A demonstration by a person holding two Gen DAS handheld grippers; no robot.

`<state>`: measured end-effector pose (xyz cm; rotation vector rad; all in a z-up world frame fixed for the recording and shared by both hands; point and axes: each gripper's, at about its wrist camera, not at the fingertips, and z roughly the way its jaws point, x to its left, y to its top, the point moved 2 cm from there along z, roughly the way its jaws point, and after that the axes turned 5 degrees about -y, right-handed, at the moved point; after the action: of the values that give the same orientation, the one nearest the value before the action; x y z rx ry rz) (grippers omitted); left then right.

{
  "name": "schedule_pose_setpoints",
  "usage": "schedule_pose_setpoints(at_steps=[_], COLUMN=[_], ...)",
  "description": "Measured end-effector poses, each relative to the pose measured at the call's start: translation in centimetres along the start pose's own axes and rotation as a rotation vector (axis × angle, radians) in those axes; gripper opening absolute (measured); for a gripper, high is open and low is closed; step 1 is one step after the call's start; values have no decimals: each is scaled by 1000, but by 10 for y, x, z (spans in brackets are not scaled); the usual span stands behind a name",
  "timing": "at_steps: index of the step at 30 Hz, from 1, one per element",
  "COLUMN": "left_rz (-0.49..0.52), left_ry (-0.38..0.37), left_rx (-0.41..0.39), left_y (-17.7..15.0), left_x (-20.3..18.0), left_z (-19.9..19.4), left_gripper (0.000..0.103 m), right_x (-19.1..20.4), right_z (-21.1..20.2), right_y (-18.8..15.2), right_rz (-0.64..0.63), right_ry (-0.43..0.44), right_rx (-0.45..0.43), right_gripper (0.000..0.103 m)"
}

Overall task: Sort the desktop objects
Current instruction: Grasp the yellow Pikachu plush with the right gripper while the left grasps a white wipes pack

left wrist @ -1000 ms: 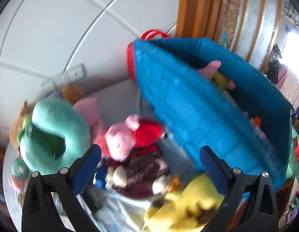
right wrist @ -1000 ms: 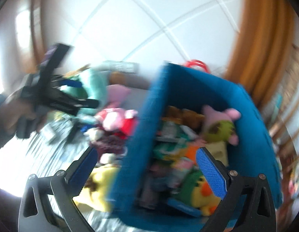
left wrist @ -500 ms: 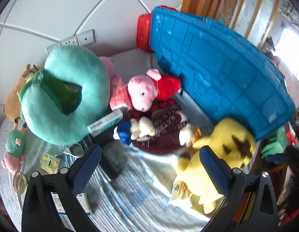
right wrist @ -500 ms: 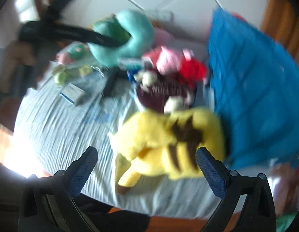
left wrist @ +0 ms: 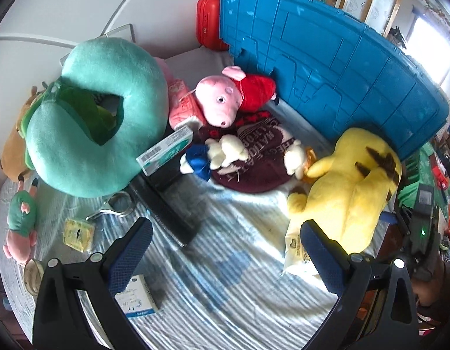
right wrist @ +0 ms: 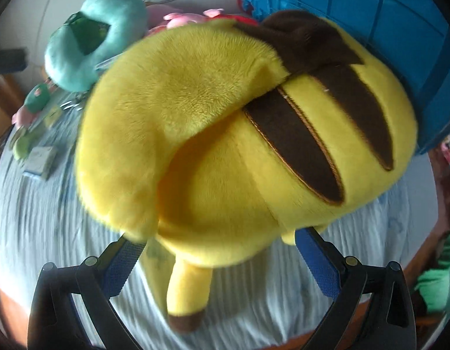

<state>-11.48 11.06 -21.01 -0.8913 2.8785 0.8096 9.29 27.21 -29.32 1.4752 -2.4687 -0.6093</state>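
Note:
A yellow plush with brown stripes (right wrist: 225, 134) lies on the striped cloth against the blue crate (right wrist: 385, 8). My right gripper (right wrist: 222, 259) is open with its fingers either side of the plush's lower edge. The plush also shows in the left wrist view (left wrist: 350, 186), beside the blue crate (left wrist: 327, 58). My left gripper (left wrist: 225, 250) is open and empty above the cloth. A pink pig plush (left wrist: 225, 102), a teal neck pillow (left wrist: 93, 116), a maroon-clad plush (left wrist: 248, 157) and a toothpaste box (left wrist: 166, 151) lie behind it.
A black flat object (left wrist: 169, 204), a metal clip (left wrist: 114, 204), a small yellow packet (left wrist: 77, 233), a white-blue box (left wrist: 134, 300) and a small green-pink plush (left wrist: 21, 221) lie on the cloth. A red case (left wrist: 209, 23) stands behind the crate.
Both grippers have swung down from the crate towards the cloth. My right gripper has closed in on the yellow plush, which now fills its view.

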Motion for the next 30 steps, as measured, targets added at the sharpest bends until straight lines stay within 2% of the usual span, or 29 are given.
schedule_pose_setpoints(at_steps=[8, 13, 15, 18, 21, 30], left_rz=[1, 2, -2, -15, -26, -30], left_ry=[31, 42, 45, 52, 49, 38], left_rx=[50, 65, 74, 88, 93, 71], left_y=[-24, -33, -38, -46, -50, -45], left_x=[-4, -9, -9, -8, -9, -14], left_z=[2, 2, 2, 4, 6, -1], left_gripper=[103, 103, 103, 103, 103, 103], right_x=[3, 4, 3, 0, -3, -7], right_z=[21, 28, 26, 22, 15, -17], right_y=[14, 22, 23, 24, 24, 32], right_rz=[48, 51, 40, 21, 6, -12], right_ry=[-14, -5, 7, 24, 33, 60], right_rx=[-53, -52, -63, -68, -78, -113], right_gripper=[103, 101, 83, 66, 57, 47])
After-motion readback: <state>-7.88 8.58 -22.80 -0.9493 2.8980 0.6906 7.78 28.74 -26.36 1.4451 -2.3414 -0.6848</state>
